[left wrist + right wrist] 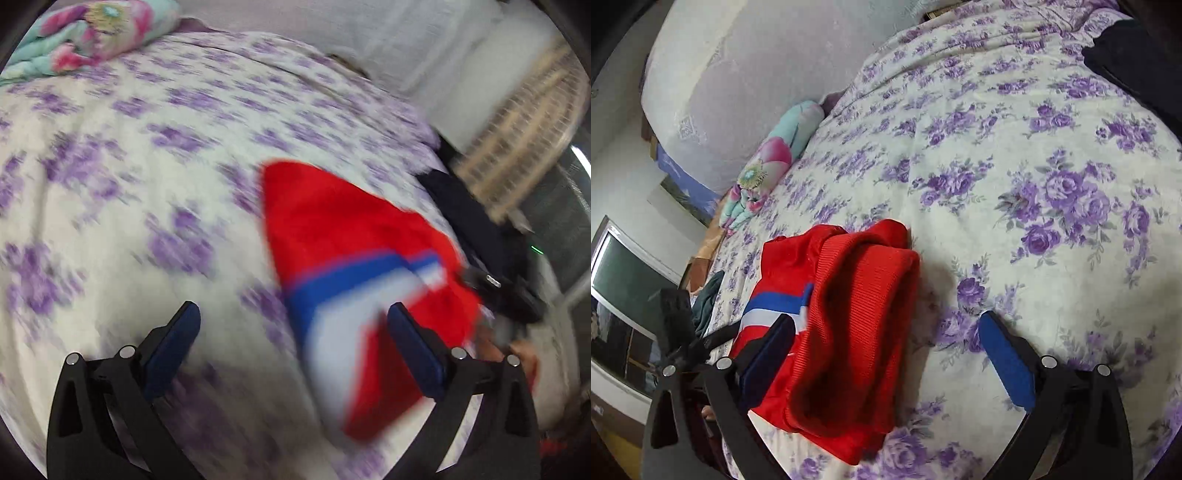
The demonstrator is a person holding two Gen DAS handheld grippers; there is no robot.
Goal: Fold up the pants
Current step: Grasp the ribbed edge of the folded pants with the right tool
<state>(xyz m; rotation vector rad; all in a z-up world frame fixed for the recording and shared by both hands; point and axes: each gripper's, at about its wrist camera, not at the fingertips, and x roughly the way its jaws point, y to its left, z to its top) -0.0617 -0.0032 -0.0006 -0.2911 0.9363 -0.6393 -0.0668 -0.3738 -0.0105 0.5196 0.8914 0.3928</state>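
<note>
Red pants point(846, 325) with a blue and white stripe lie bunched in a folded heap on the flowered bedspread point(1052, 166), near the bed's edge. On my right wrist view the ribbed red fabric sits just inside the left finger of my right gripper point(886, 343); the other finger stands over bare bedspread, apart from the cloth. Fingers spread wide, nothing pinched.

Left wrist view is badly smeared by motion. There the pants point(343, 251) show ahead and to the right, the striped part reaching down beside the right-hand finger of my left gripper point(293, 332). I cannot tell whether cloth and finger touch. That gripper is spread wide too, with bedspread point(129, 166) showing between its fingers and nothing held.

Farther out: a rolled pink and teal blanket point(768, 170) at the bed's far side, and dark clothing point(1137, 62) at another edge.
</note>
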